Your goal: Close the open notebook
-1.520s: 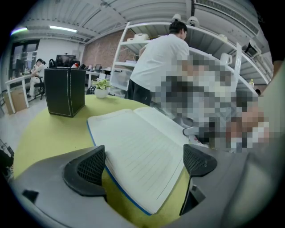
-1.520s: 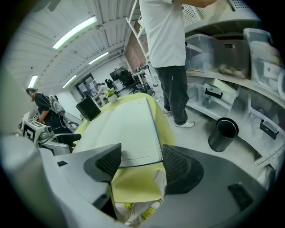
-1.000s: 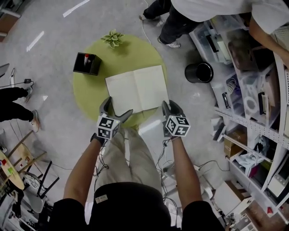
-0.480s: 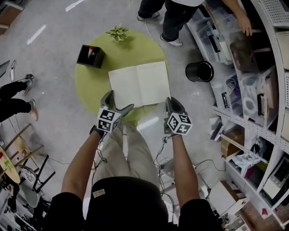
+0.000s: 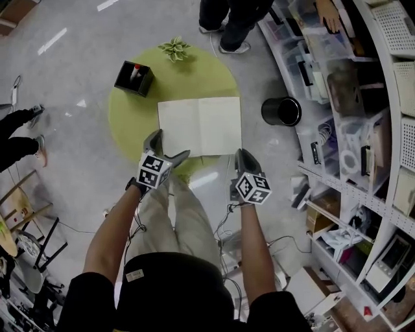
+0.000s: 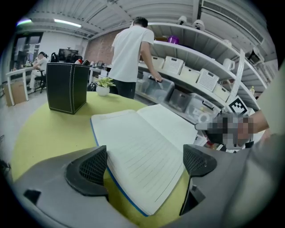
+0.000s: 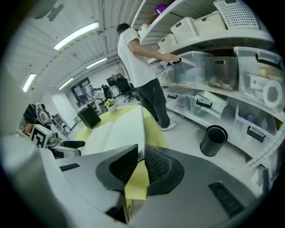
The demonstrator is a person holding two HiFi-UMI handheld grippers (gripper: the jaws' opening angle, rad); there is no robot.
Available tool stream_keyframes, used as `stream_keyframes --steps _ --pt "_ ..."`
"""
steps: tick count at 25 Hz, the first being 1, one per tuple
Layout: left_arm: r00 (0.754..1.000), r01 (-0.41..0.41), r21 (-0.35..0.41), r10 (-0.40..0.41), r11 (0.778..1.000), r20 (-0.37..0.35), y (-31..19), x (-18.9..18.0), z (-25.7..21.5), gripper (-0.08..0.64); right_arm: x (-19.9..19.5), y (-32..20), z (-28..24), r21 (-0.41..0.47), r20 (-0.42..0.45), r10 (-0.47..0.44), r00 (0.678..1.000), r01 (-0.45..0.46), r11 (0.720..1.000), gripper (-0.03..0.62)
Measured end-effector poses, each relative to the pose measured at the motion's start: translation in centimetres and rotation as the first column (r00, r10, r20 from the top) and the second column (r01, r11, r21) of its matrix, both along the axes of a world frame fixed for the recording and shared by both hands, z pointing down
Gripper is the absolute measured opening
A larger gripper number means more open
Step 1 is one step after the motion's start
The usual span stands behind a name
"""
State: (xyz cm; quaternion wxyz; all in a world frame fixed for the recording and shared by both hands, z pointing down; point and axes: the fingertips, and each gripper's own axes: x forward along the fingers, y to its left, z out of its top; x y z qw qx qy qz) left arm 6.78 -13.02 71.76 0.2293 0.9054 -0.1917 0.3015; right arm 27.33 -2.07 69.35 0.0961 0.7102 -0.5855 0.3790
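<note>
The open notebook (image 5: 200,126) lies with blank lined pages up on the round green table (image 5: 130,117). My left gripper (image 5: 169,146) hovers open at the near left corner, and the left page (image 6: 142,147) shows between its spread jaws without touching them. My right gripper (image 5: 240,157) is at the near right corner. Its jaws have just been closing, and in the right gripper view they (image 7: 140,161) pinch the right-hand edge of the notebook (image 7: 120,127), which stands edge-on between the pads.
A black pen holder (image 5: 135,78) and a small potted plant (image 5: 175,48) stand at the table's far side. A black bin (image 5: 281,111) is on the floor to the right, beside shelves of boxes (image 5: 363,130). A person (image 5: 233,19) stands beyond the table.
My right gripper's jaws have closed onto the notebook's near right edge and the gripper has risen slightly. The left gripper has stayed put, open.
</note>
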Motion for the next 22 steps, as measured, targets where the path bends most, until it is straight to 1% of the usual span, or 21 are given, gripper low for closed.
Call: stream_keyframes --steps 4,10,13,15,19,22 --pt "1.000 -0.006 0.001 0.006 1.000 -0.013 -0.3 0.9 0.1 0.552 0.8 -0.2 -0.4 0.000 -0.014 0.005 1.000 -0.005 1.000 0.048" --pt "1.000 -0.019 -0.007 0.019 1.000 -0.011 -0.1 0.2 0.1 0.552 -0.3 -0.2 -1.2 -0.003 -0.031 -0.020 0.999 0.020 1.000 0.043" --pt "1.000 -0.011 -0.011 0.011 1.000 -0.007 -0.4 -0.1 -0.1 0.543 -0.6 -0.4 -1.7 0.001 -0.036 -0.031 0.999 0.031 1.000 0.040" --pt "1.000 0.016 -0.016 -0.016 1.000 -0.010 -0.7 -0.3 -0.2 0.514 -0.6 -0.4 -2.1 0.004 -0.038 -0.031 0.999 0.031 1.000 0.037" --pt "0.995 0.097 -0.050 -0.098 0.994 -0.023 -1.6 -1.2 0.3 0.417 -1.1 -0.4 -2.7 0.012 -0.043 -0.022 0.999 0.022 1.000 0.034" --pt "0.993 0.119 -0.068 -0.120 0.991 -0.010 -1.8 -1.9 0.7 0.362 -1.2 -0.5 -3.1 0.020 -0.048 -0.016 0.999 0.017 1.000 0.032"
